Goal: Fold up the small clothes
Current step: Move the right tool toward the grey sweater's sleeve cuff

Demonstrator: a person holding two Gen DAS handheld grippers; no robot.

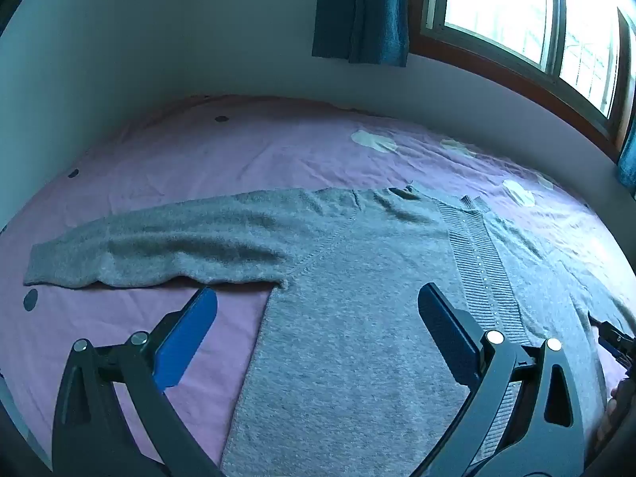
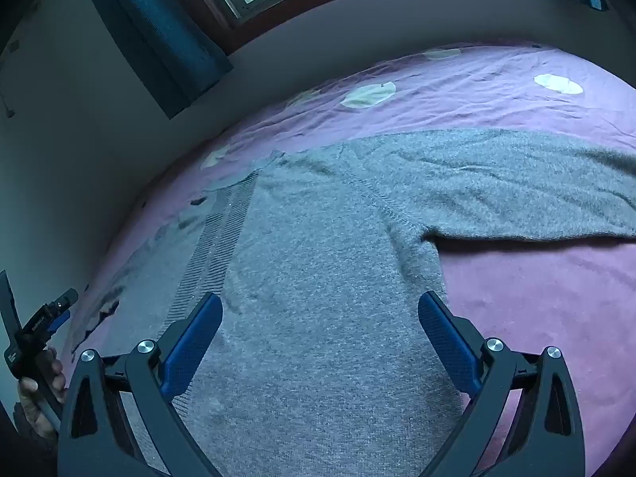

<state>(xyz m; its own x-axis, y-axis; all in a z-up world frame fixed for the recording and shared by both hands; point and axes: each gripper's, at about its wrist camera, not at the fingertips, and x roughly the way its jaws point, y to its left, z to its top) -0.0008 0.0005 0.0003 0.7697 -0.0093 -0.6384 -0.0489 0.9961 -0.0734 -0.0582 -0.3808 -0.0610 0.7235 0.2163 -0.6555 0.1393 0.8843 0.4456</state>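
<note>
In the left wrist view, a grey fuzzy knitted cardigan with a ribbed button band (image 1: 357, 318) is being shown spread flat on a pink bedsheet with pale round patches (image 1: 198, 151); one sleeve is lying stretched toward the left edge of the frame, the body filling the centre and lower right. No fold is being shown, so the task is judged as barely begun, with both sleeves and the body left to fold. The left gripper (image 1: 318, 302) is being held fully spread above the cardigan, nothing gripped. In the right wrist view, the right gripper (image 2: 320, 306) is likewise being held wide and empty over the body, the other sleeve running to the right edge. Small white lettering at lower left is not being rendered legibly.
</note>
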